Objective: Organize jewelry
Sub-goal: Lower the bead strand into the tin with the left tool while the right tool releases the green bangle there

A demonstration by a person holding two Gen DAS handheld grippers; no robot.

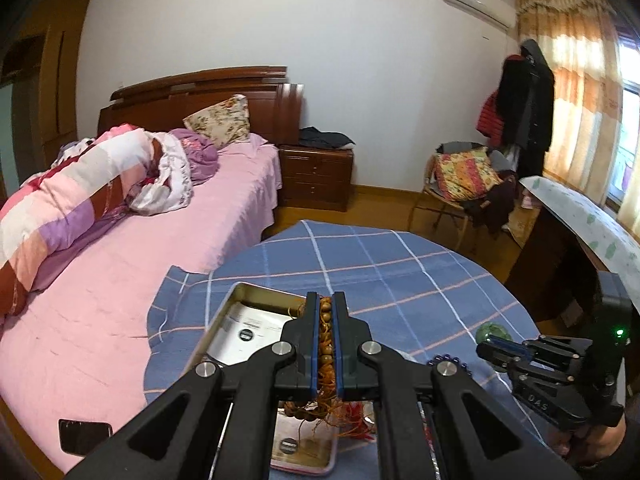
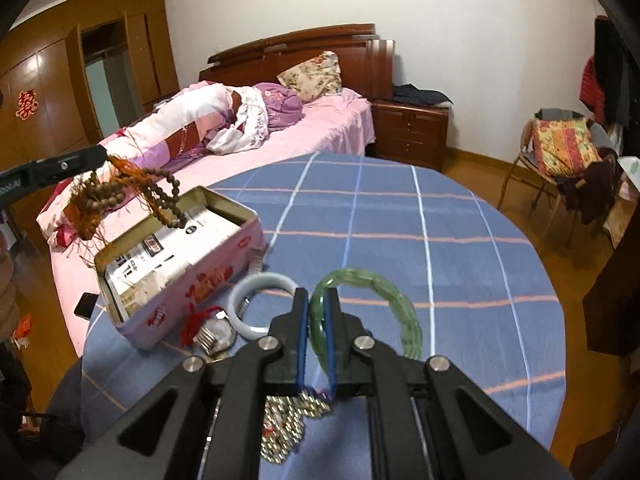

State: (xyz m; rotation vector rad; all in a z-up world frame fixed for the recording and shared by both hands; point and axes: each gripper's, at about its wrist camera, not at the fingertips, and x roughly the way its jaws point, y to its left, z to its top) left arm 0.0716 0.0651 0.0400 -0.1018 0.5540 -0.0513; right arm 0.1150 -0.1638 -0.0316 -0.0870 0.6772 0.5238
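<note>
My left gripper (image 1: 327,300) is shut on a brown wooden bead strand (image 1: 326,332) with orange tassels. It holds the strand above the open pink tin box (image 1: 224,312). In the right wrist view the strand (image 2: 132,196) hangs from the left gripper (image 2: 105,156) over the box (image 2: 192,276). My right gripper (image 2: 317,298) is shut on a green jade bangle (image 2: 384,284) just above the table. A white bangle (image 2: 256,284), a red-corded pendant (image 2: 212,330) and a metal bead chain (image 2: 288,428) lie near it.
The round table wears a blue plaid cloth (image 2: 400,220). A pink bed (image 1: 120,260) stands left of it with a phone (image 1: 84,436) on its edge. A chair with clothes (image 2: 560,160) stands at the right. A dark bead bracelet (image 1: 446,358) lies on the cloth.
</note>
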